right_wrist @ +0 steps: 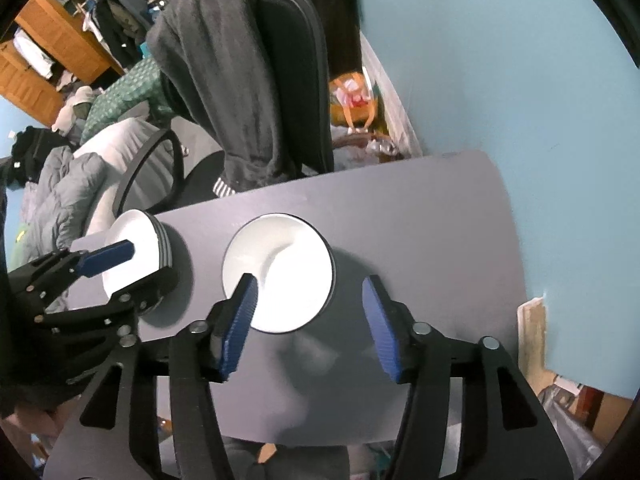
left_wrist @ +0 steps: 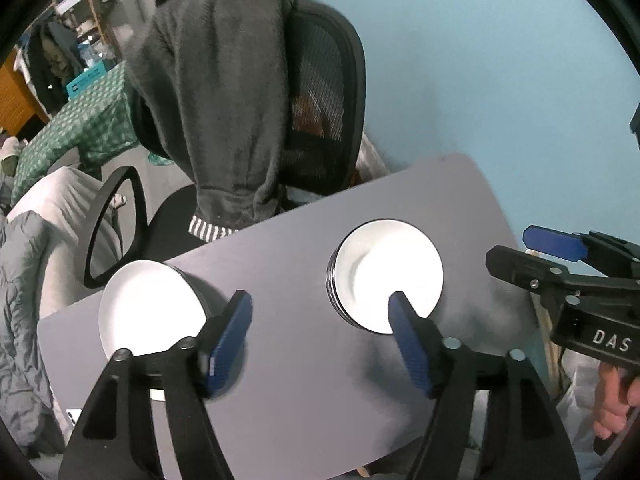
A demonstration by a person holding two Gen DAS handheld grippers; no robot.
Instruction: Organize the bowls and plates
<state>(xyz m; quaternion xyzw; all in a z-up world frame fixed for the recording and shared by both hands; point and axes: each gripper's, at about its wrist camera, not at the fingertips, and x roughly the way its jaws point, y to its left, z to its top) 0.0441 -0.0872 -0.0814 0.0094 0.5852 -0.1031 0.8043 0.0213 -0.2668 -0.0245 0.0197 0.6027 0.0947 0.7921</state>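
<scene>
Both tongs, left [left_wrist: 320, 332] and right [right_wrist: 312, 324], hang released; the left plate stack [left_wrist: 148, 312] overhangs the tabletop [left_wrist: 300, 400] edge and could tip.

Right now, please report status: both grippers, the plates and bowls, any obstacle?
Left gripper open, empty. Right gripper open, empty. Two white stacks on table: left stack, right stack. Nothing between.

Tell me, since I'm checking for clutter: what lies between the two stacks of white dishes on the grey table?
Only bare grey table separates the left stack from the right stack, clearest in the right wrist view.
</scene>
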